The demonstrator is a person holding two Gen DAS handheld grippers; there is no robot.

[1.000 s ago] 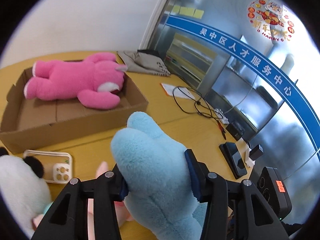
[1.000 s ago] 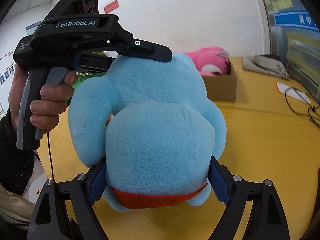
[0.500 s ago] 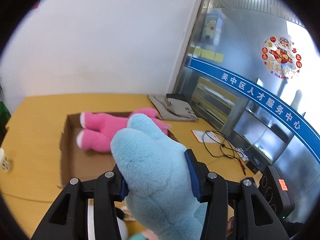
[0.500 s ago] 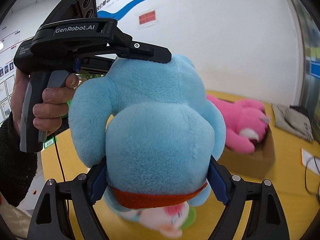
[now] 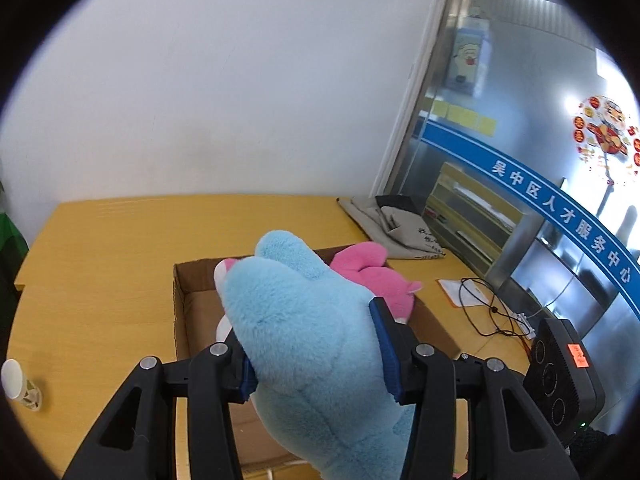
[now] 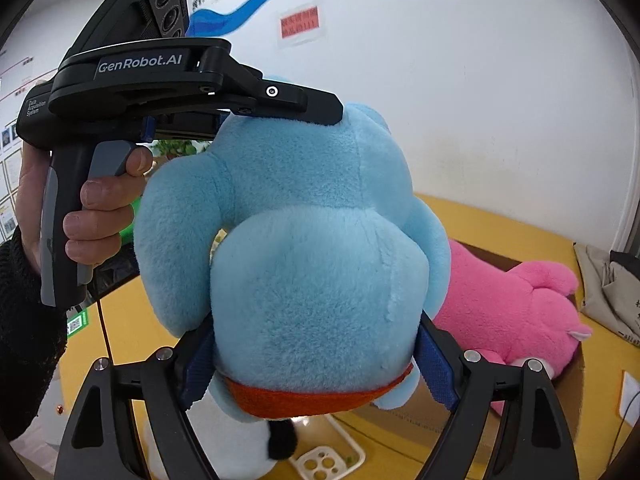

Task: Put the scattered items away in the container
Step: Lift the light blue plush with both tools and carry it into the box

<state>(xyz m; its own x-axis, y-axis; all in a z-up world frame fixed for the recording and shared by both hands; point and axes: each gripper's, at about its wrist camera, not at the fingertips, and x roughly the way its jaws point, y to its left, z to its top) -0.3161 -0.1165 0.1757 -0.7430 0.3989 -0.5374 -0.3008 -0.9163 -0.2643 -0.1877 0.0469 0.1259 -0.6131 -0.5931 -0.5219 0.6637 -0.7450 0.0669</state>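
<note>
Right wrist view, fluffy rounded blue plush toy point(image 6: 316, 248), fuzzy pink plush point(image 6: 512, 304), cardboard box point(image 5: 188, 300)

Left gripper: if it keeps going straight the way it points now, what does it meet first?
Probably the cardboard box. The left gripper is clamped on the blue plush toy and points down toward the box, where the pink plush toy lies. The blue toy's leading end would likely touch the pink one or the box floor first; depth is unclear.

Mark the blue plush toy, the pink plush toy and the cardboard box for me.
blue plush toy point(image 6: 320, 264): right wrist view, on its rounded body.
pink plush toy point(image 6: 508, 304): right wrist view, on its body.
cardboard box point(image 5: 196, 276): left wrist view, on its far inner wall.
</note>
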